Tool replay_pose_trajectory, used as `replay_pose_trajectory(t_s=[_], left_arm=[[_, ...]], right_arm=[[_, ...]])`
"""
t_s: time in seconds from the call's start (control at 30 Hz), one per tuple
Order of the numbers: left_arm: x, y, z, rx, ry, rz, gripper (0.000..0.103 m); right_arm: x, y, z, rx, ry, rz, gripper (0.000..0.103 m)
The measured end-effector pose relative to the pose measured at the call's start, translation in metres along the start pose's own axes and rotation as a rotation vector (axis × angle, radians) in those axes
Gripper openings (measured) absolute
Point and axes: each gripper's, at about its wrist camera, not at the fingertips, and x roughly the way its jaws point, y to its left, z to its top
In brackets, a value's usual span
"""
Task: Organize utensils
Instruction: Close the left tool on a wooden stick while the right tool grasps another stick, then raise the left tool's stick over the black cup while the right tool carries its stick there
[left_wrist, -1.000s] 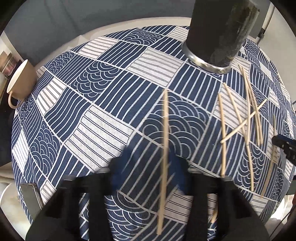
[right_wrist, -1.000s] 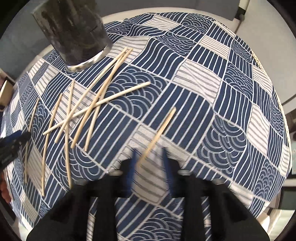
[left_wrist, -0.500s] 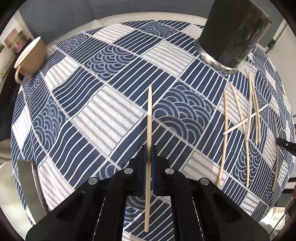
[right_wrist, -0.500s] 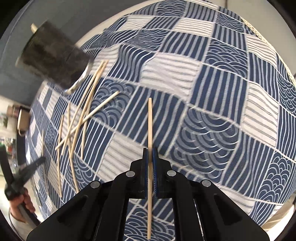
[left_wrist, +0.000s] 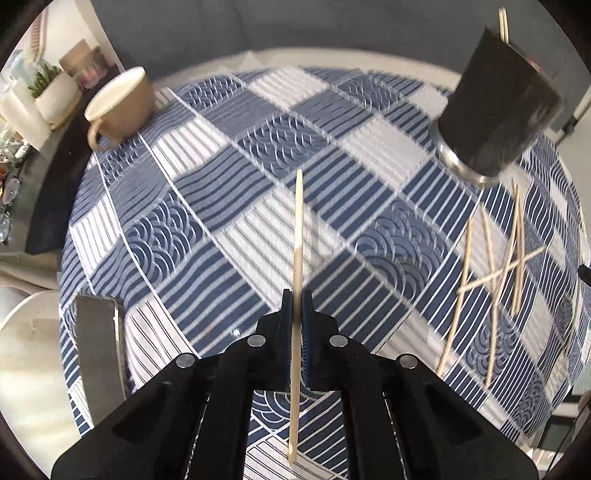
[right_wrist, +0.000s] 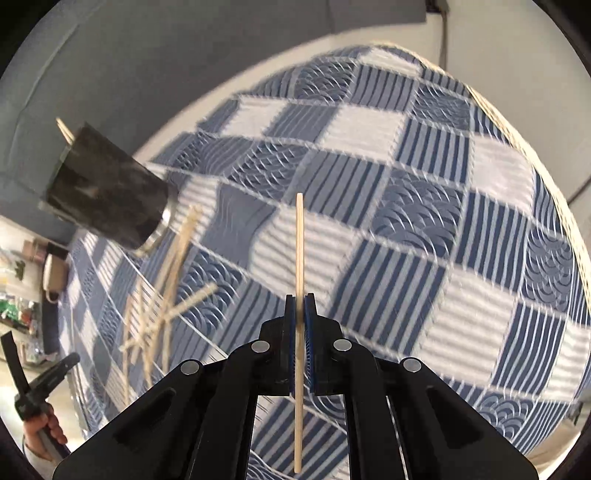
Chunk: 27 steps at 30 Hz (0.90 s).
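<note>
The left gripper (left_wrist: 294, 299) has its fingers closed flat on a chopstick (left_wrist: 297, 236), which runs straight up the centre of the left view, tip at mid frame and butt near the bottom edge. The right gripper (right_wrist: 300, 301) is pinched the same way on a second chopstick (right_wrist: 299, 243), centred in its own view. Both sticks are clear of the cloth on the table (left_wrist: 229, 206).

These are thin wooden rods: very light, stiff along their length, smooth, and liable to pivot or slide in a narrow pinch. Each is held roughly a third of the way up from the butt, so the long front part overhangs; a hold nearer the middle would swing less, though the present one leaves plenty of tip free to go into the holder.

The dark holder (left_wrist: 498, 107) stands at the upper right of the left view, at the left edge of the right view, with sticks already poking out of it. More loose chopsticks (left_wrist: 491, 273) lie crossed on the cloth below it, at right.
</note>
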Motion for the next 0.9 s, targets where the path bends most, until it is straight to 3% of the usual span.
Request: replay_pose_trajectory(t_s=[0.33,0.7,0.9], left_arm=[[-0.053,-0.029,0.053,-0.024,-0.156,-0.044,0.005],[-0.114,-0.084,0.124,0.005,-0.371,-0.168,0.005],[-0.126,-0.109,0.156,0.007,-0.473,-0.248,0.005]], right_arm=[[-0.03,0.058,0.065,-0.118,-0.13,0.122,0.005],[-0.065,0.133,0.119,-0.249,-0.272,0.199,0.005],[-0.077,0.158,0.141,-0.267,-0.337,0.238,0.005]])
